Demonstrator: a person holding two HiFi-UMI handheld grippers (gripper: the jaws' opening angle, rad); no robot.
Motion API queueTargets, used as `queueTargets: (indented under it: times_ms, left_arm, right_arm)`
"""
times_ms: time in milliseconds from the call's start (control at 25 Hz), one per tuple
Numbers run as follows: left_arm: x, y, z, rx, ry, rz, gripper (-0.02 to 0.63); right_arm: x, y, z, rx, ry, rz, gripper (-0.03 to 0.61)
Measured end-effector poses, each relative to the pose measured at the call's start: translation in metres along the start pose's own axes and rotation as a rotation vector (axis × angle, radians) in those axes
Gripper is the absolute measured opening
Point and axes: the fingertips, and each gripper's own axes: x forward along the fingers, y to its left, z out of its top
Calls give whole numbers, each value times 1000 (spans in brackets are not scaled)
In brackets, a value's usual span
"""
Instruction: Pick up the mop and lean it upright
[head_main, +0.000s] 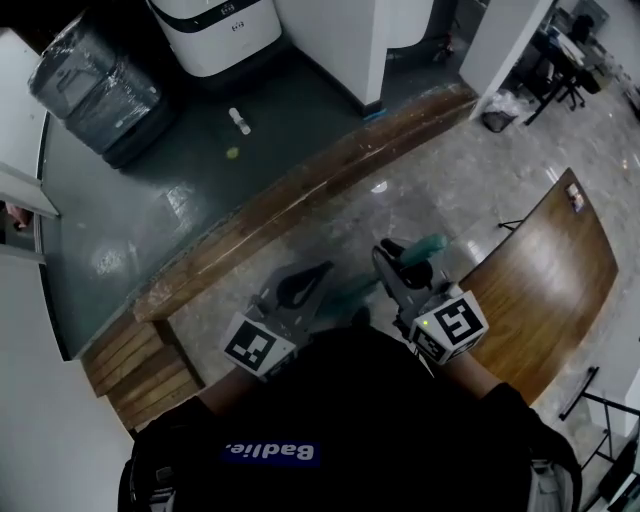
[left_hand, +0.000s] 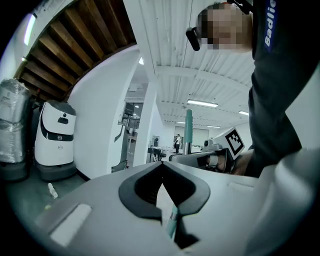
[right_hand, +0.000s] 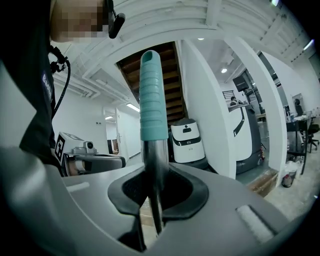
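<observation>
Right gripper (right_hand: 152, 170) is clenched on the mop (right_hand: 153, 95). Its pads pinch the bare metal pole (right_hand: 156, 200) just under the teal ribbed grip (right_hand: 153, 115), which stands well above the fingertips, near upright with a slight tilt. Left gripper (left_hand: 161, 165) is closed tip to tip with nothing pinched; through the gap behind its tips we only see a thin stretch of the mop's lower pole, further off. To the right of the left fingertips sits the right gripper, with the teal grip rising over it. In the head view the two grippers are near each other, side by side above pale marble floor (head_main: 440, 190), and the mop's lower end is hidden under us. Ahead of both sets of fingertips a long wooden kerb (head_main: 300, 195) runs diagonally. Beyond it are a white cleaning machine (head_main: 215, 30), a plastic-wrapped bundle (head_main: 95, 90) and a small bottle (head_main: 239, 121) lying on dark floor. Right of the right fingers is a curved wooden tabletop (head_main: 545, 280).
</observation>
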Motion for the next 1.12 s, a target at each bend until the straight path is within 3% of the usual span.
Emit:
queueTargets:
  times_ms: [160,480,760,1120]
  left_arm:
    - [27,-2,1,6,9,-3,20]
    - [63,15,2,-2,5,-47,20]
    - [104,54,10,-32,-20,-159,20]
    - [162,142,39,-49,-64,-332,20]
  right_arm:
    - [1,-26,10,-25,-16,15,61]
    - [4,-82,19,-75,-18,-55,63]
    - [24,-130,42,-82,-13,-188,60]
    - [75,-183,80,-79,-21,-393,58]
